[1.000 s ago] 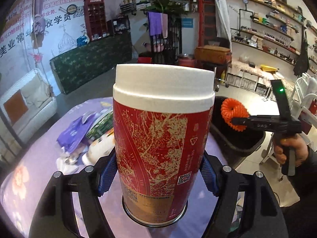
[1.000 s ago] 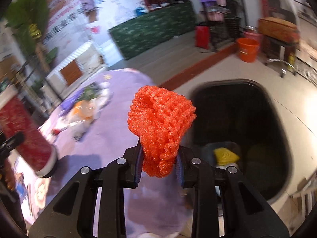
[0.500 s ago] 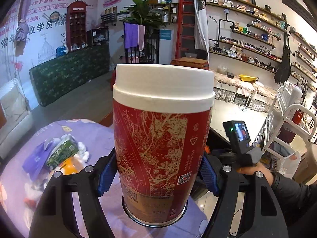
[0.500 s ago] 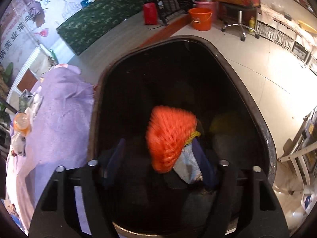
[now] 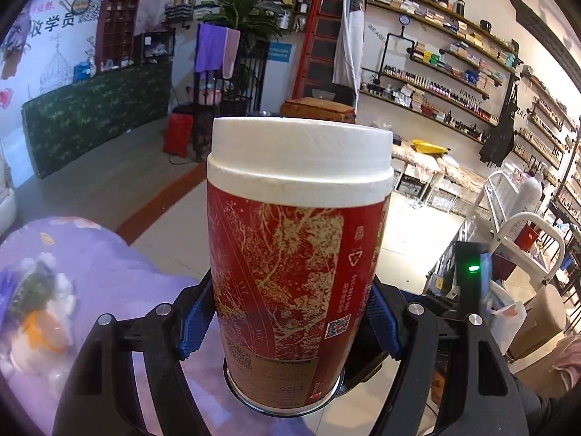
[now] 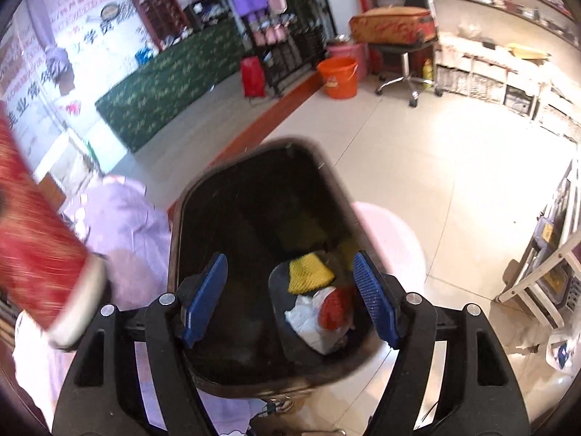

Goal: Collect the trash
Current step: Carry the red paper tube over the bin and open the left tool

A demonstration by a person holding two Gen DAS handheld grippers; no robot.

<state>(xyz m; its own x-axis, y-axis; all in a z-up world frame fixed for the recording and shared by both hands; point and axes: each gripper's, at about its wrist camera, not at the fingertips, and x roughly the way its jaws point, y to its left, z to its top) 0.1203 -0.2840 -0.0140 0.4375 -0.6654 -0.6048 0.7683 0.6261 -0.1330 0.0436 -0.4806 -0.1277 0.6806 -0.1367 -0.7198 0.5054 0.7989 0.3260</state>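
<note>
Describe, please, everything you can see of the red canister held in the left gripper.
The red canister is a tall cylinder with gold branch-like artwork, a recycling mark, a QR code and a tan label band near its base. A white, matte lid caps it. It stands upright in the left gripper, blue pads pressing both sides. The right wrist view shows it blurred at left, beside the black trash bin.

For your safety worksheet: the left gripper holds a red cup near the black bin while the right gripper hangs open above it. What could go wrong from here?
1. The red cup is tall and the left gripper grips it low on its body, so it may tip or slip on the way over.
2. The right gripper hangs open over the black bin, so the two grippers could collide there.
3. Released too early, the cup could land on the purple tablecloth or the floor.
</note>
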